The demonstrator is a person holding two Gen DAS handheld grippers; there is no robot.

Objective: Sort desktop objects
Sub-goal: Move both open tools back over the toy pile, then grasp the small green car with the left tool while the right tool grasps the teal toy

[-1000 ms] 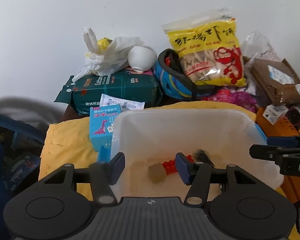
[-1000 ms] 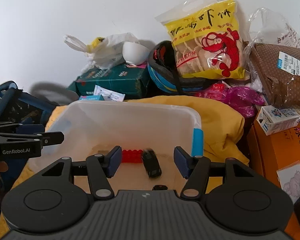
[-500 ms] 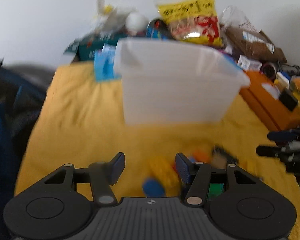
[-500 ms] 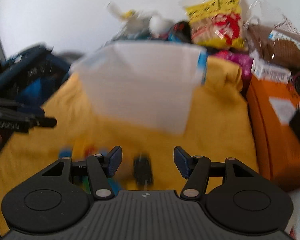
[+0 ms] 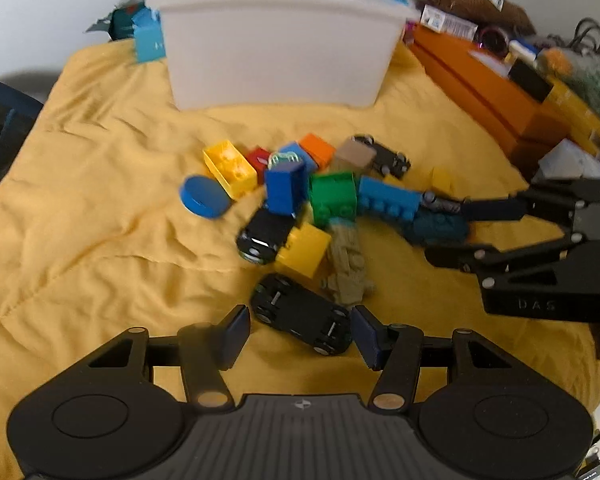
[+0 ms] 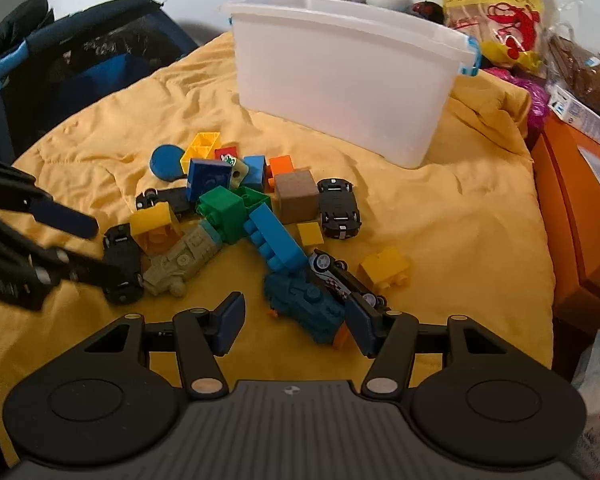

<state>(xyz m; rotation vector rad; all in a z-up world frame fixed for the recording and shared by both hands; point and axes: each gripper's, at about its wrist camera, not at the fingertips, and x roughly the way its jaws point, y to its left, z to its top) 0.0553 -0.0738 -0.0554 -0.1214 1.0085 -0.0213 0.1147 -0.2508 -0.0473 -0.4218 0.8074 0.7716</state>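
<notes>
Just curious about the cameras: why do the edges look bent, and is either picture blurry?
Both views are fisheye, so straight lines bow and the corners go black. Left wrist view: the white translucent plastic bin and clutter behind it smear softly. Right wrist view: sharper, its bin crisp, lighting soft and even.

You're over a soft, wrinkled yellow cloth [image 6: 440, 208], matt all over. The white bin [image 6: 340, 80] looks like frosted, translucent plastic. Those bricks, like the green block [image 6: 224, 208], are smooth moulded plastic; the black toy car [image 5: 300, 314] has a slight gloss.
</notes>
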